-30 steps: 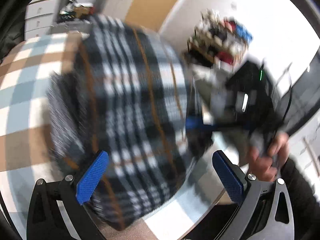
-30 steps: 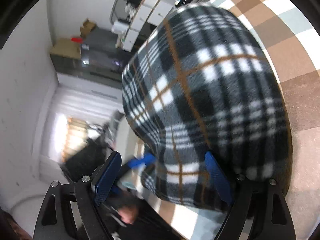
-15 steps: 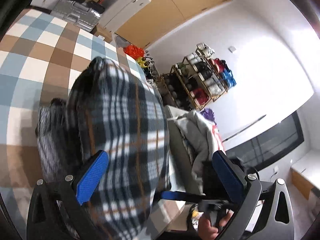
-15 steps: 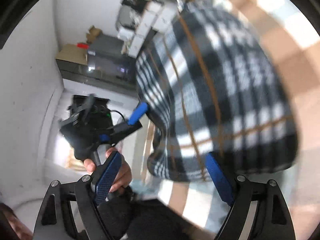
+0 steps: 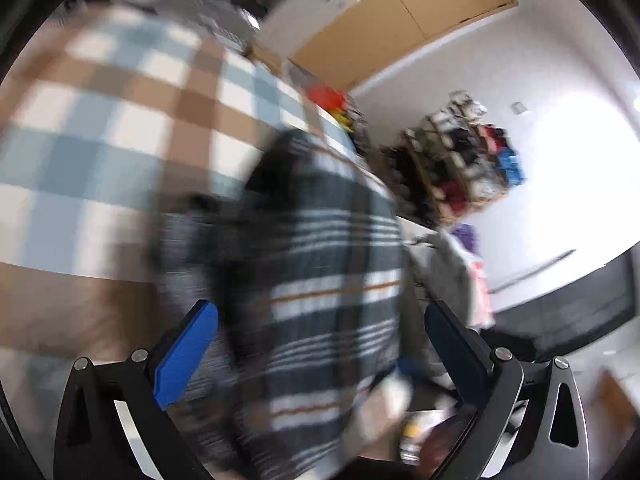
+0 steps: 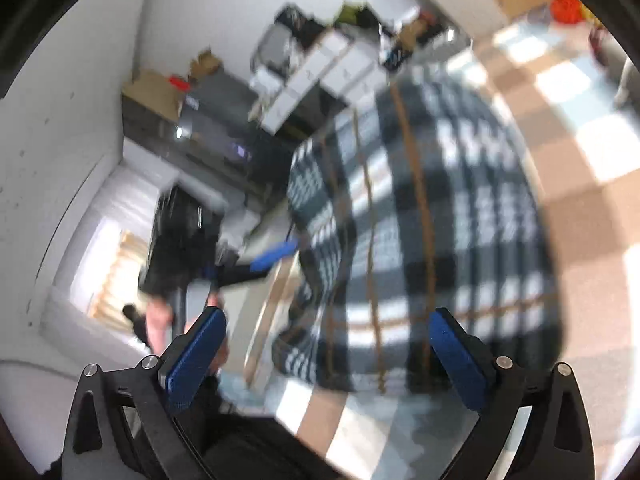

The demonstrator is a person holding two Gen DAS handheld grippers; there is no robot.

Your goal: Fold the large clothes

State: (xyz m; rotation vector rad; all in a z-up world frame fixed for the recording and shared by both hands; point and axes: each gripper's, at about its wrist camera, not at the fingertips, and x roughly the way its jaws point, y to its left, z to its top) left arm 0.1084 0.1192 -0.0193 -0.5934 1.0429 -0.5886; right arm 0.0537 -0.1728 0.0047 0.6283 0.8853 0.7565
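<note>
The plaid garment [image 6: 420, 240] lies bunched on the checked cloth [image 5: 100, 140], near its edge — soft, thick fleece, likely light and floppy. Left gripper [image 5: 316, 356] and right gripper [image 6: 328, 356] both hang spread, empty; a corner hem looks the best hold.

Both fisheye views are smeared by motion blur, the plaid garment [image 5: 320, 300] and checkered floor [image 5: 100, 140] worst. Strong glare is seen at three o'clock on the white wall [image 5: 568, 152] in the left view. Edges are bent and ringed by dark vignette.
</note>
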